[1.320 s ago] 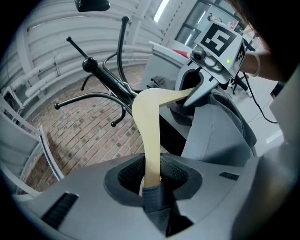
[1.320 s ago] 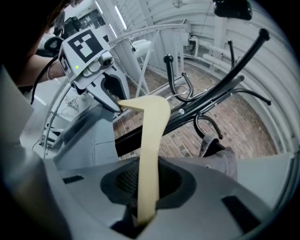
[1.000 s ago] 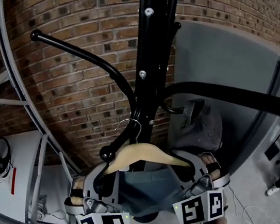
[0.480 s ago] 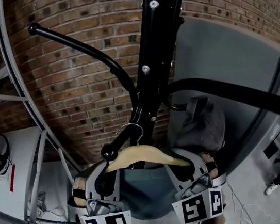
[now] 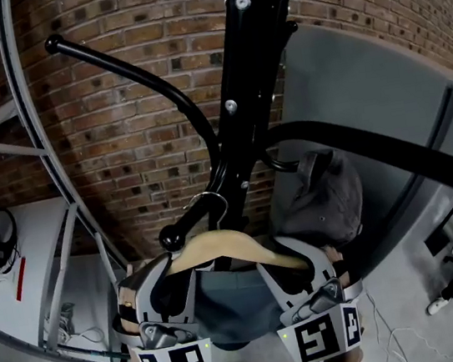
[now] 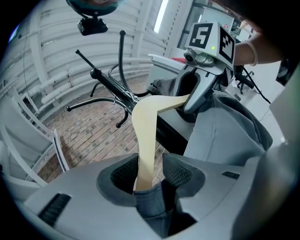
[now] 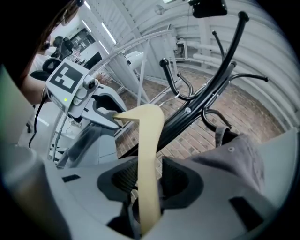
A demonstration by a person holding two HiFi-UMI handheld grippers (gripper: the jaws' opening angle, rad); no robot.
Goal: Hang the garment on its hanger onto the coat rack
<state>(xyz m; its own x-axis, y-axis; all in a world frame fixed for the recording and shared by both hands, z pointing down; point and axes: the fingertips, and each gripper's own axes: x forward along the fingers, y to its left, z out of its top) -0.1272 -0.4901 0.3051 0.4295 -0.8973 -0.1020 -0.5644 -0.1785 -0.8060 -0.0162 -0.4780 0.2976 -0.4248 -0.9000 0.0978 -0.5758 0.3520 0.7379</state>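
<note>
hook point(image 5: 207, 195) on rack arm point(image 5: 189, 223), head view only

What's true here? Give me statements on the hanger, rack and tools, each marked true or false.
1. The hanger is black plastic. False: it is pale wood.
2. The wall behind the coat rack is brick. True.
3. The left tool has the hanger between its jaws. True; those jaws are opening.
4. The right tool has nothing between its jaws. False: the hanger's other arm stands between them as they open.
5. A grey garment hangs on the hanger. True.
</note>
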